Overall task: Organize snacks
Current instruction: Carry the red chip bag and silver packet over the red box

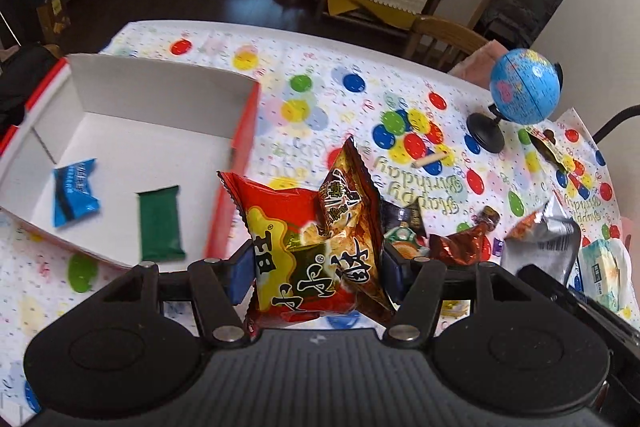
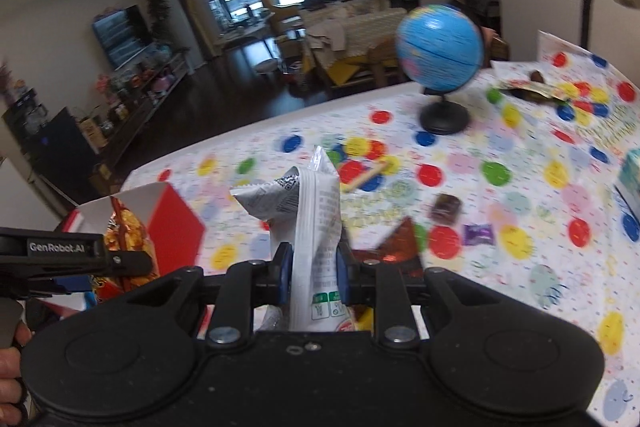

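My left gripper [image 1: 316, 267] is shut on a red and yellow snack bag [image 1: 288, 247] and a brown snack bag [image 1: 352, 219] together, held above the table just right of the white box with red sides [image 1: 168, 99]. A blue packet [image 1: 76, 191] and a green packet [image 1: 160, 223] lie inside the box. My right gripper [image 2: 312, 275] is shut on a white and silver snack packet [image 2: 316, 223], upright above the table. The left gripper's body [image 2: 60, 259] and the box [image 2: 172, 227] show at the left of the right wrist view.
A blue globe [image 1: 524, 87] on a black stand is at the back right of the balloon tablecloth [image 1: 328, 107]. Loose snacks lie about: a brown foil packet [image 1: 464, 243], a brown candy [image 2: 444, 207], a purple candy [image 2: 478, 233]. A tissue pack [image 1: 604, 267] is at the right.
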A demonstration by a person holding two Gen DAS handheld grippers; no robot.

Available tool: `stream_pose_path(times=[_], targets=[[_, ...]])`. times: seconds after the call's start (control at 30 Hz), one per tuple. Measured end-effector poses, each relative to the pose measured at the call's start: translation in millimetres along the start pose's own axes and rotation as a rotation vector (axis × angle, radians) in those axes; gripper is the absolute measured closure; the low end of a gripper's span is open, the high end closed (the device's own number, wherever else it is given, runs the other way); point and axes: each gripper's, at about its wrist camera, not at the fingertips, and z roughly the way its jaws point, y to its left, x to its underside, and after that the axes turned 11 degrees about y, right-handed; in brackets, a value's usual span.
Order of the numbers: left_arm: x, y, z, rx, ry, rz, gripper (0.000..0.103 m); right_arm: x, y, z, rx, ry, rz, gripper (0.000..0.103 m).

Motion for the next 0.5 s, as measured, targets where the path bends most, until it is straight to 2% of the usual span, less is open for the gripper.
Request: stream_pose_path(times=[0.5], targets=[[-14.9, 82.0, -32.1, -0.025, -0.054, -0.034, 0.041, -14.0, 104.2, 28.5, -0.080, 0.017, -0.128, 0.082]])
